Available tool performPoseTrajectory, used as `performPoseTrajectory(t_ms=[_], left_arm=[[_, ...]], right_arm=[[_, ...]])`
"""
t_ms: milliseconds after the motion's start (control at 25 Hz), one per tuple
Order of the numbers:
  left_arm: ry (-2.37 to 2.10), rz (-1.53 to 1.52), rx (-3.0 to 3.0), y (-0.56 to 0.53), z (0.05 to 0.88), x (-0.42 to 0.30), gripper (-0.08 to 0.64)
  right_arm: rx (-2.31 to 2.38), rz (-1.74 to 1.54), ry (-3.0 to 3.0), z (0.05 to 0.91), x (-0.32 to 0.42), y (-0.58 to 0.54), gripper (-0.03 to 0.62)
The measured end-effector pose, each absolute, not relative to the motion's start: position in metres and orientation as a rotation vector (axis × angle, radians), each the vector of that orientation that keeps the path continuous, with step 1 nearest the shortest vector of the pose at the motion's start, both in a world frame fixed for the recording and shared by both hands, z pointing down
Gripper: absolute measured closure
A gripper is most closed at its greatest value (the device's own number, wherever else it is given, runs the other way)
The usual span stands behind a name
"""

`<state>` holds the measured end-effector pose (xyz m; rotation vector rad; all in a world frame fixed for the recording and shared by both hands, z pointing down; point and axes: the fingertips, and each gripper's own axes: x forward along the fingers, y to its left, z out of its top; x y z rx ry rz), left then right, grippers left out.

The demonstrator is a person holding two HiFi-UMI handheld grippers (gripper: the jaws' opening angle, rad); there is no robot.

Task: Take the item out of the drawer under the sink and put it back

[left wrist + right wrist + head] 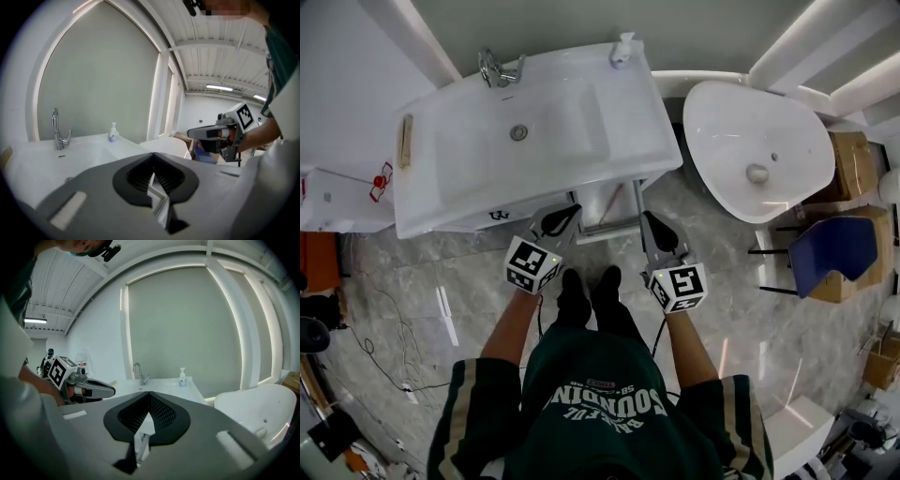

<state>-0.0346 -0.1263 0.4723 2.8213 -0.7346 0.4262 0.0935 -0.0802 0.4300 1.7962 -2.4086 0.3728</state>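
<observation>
A white sink vanity (609, 141) stands in front of me, with a chrome faucet (502, 67) and a soap bottle (622, 47) at its back edge. Below the counter's front lip only a narrow white strip of the cabinet front (487, 218) shows; no drawer stands out and no item is in view. My left gripper (571, 212) is just before that front, jaws shut and empty (152, 154). My right gripper (648, 219) hovers beside it to the right, jaws together with nothing between them (149, 393). Each gripper view shows the counter top beyond the jaws.
A white oval tub (755, 150) sits right of the vanity. A blue chair (830, 248) and cardboard boxes (853, 164) stand further right. A wooden brush (404, 141) lies on the counter's left edge. Cables (384, 347) trail on the marble floor at left.
</observation>
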Motion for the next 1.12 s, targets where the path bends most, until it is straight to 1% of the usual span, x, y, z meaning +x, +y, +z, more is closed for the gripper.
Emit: performPoseTrajectory(t_ms=[320,640,720,760,840,1120], left_arm=[[-0.63,0.58,2.709,-0.112,0.558,-0.004,0.511],[-0.557,0.708,2.643,-0.111,0.617,0.027,0.504],[-0.552,0.732,2.601,-0.112,0.633,0.033,0.455],[-0.555,0.741,2.571,-0.113,0.642,0.036,0.399],[-0.579,0.768,2.518,-0.117,0.661,0.04,0.348],[-0.589,0.912,2.445,-0.127,0.725,0.054,0.347]], right_arm=[[1.757,0.5,-2.349,0.494,0.11,-0.063,0.591],[1.75,0.549,-2.337,0.524,0.113,-0.06,0.591],[1.739,0.565,-2.336,0.528,0.113,-0.06,0.591],[1.736,0.576,-2.334,0.531,0.115,-0.059,0.591],[1.739,0.602,-2.325,0.54,0.119,-0.056,0.591],[1.751,0.665,-2.292,0.569,0.135,-0.053,0.591]])
